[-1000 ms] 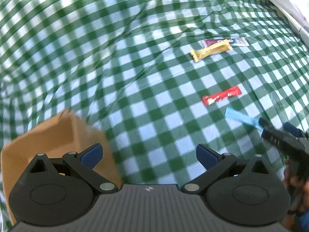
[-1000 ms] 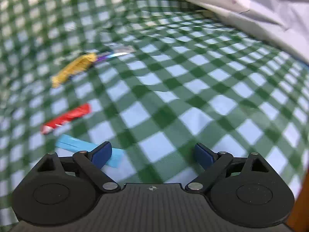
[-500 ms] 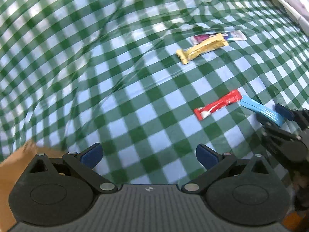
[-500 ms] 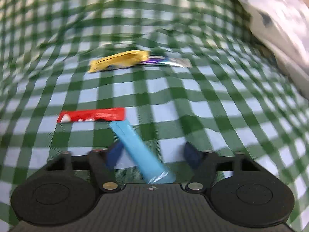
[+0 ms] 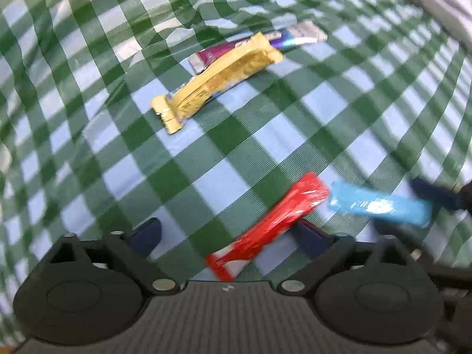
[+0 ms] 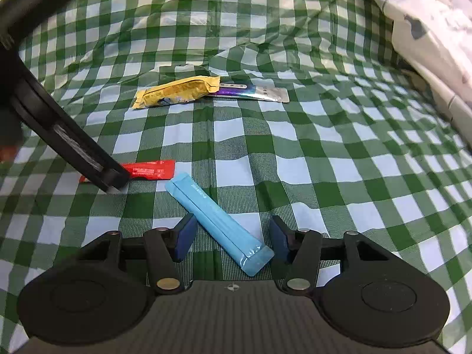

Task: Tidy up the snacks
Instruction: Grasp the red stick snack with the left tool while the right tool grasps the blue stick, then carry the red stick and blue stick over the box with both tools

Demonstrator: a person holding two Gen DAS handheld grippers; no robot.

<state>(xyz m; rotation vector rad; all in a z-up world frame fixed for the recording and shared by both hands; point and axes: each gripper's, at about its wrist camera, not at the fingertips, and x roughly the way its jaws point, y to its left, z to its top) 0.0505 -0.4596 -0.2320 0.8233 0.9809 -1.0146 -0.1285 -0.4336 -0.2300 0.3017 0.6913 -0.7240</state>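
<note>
Left gripper (image 5: 227, 236) — down from cardboard box to red packet (image 5: 271, 224), jaws closing around it.

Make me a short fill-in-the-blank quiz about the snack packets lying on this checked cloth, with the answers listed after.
1. The packet between the right gripper's fingers is coloured ____.
2. The yellow packet lies partly over a ____ one.
3. The left gripper has come down over the ____ packet.
4. The tablecloth is checked white and ____.

Answers: blue; purple; red; green
</note>
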